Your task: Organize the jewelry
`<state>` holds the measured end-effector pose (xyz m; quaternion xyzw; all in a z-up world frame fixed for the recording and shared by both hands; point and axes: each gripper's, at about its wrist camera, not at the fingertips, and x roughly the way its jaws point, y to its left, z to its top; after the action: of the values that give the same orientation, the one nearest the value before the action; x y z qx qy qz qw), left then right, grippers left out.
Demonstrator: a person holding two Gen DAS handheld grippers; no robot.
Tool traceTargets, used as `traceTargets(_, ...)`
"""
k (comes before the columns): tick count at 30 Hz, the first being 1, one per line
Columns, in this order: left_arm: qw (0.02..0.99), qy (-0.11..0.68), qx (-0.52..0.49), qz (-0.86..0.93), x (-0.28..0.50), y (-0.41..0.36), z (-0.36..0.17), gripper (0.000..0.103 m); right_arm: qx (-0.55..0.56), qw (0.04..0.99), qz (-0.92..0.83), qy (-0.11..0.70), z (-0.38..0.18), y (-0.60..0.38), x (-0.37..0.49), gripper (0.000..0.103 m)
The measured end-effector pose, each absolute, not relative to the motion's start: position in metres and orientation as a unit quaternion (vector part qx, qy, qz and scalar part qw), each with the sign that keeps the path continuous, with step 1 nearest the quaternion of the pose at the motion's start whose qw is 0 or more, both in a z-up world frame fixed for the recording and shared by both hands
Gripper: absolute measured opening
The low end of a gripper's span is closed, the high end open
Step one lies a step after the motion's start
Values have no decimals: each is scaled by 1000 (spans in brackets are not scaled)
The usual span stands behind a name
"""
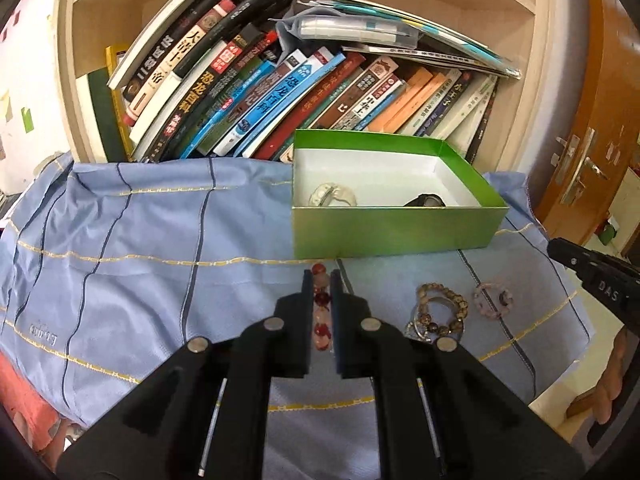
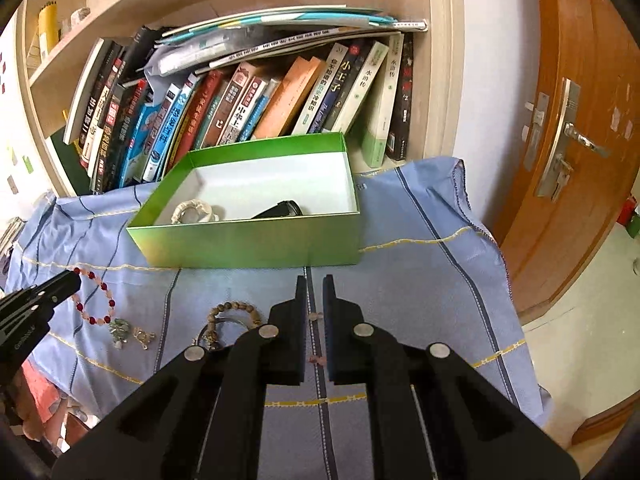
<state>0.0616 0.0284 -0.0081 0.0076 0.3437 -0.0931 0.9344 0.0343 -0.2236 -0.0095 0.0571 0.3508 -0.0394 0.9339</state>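
Note:
A green box [image 1: 392,232] [image 2: 248,244] with a white inside stands on the blue cloth and holds a white bracelet [image 1: 332,195] [image 2: 196,210] and a black watch [image 1: 426,201] [image 2: 282,209]. My left gripper [image 1: 321,280] is nearly shut around a red and pink bead bracelet [image 1: 322,308] [image 2: 94,298] lying on the cloth. A brown bead bracelet [image 1: 440,312] [image 2: 234,316] and a pink bracelet [image 1: 494,299] lie to its right. My right gripper [image 2: 315,282] has its jaws close together over the pink bracelet, whose beads [image 2: 316,316] show between them.
A small green pendant [image 2: 119,330] and a gold trinket [image 2: 143,337] lie on the cloth [image 1: 140,240]. A bookshelf [image 1: 280,92] full of leaning books stands right behind the box. A wooden door [image 2: 580,140] is at the right. The cloth's edge drops off at the right.

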Motion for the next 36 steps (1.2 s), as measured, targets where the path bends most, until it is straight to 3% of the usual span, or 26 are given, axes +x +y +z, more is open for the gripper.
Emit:
traceTargets(4, 932, 349, 9, -94, 60, 28, -13, 8, 41, 928, -47, 368, -18, -223, 39, 10)
traceTargets(5, 931, 352, 10, -96, 60, 27, -15, 8, 42, 923, -52, 379, -26, -224, 42, 13)
traceTargets(7, 928, 360, 10, -100, 60, 25, -20, 8, 46, 913, -55, 402, -42, -228, 45, 30)
traceTargets(10, 923, 370, 14, -105, 60, 21, -29, 8, 58, 902, -49, 426, -65, -231, 43, 30)
traceTargets(20, 912, 393, 17, -121, 65, 10, -47, 8, 4, 886, -13, 464, -95, -189, 67, 30)
traceTargets(23, 912, 394, 16, -109, 67, 19, -49, 16, 6, 884, -15, 467, -100, -190, 70, 29)
traceTargets(25, 911, 398, 17, -103, 68, 23, -52, 18, 9, 885, -12, 466, -100, -191, 69, 9)
traceTargets(31, 895, 424, 31, -132, 60, 15, -66, 31, 15, 884, 2, 467, -100, -189, 63, 8)
traceTargets(36, 876, 447, 60, -171, 53, -12, -83, 33, 21, 885, 5, 464, -98, -188, 60, 8)
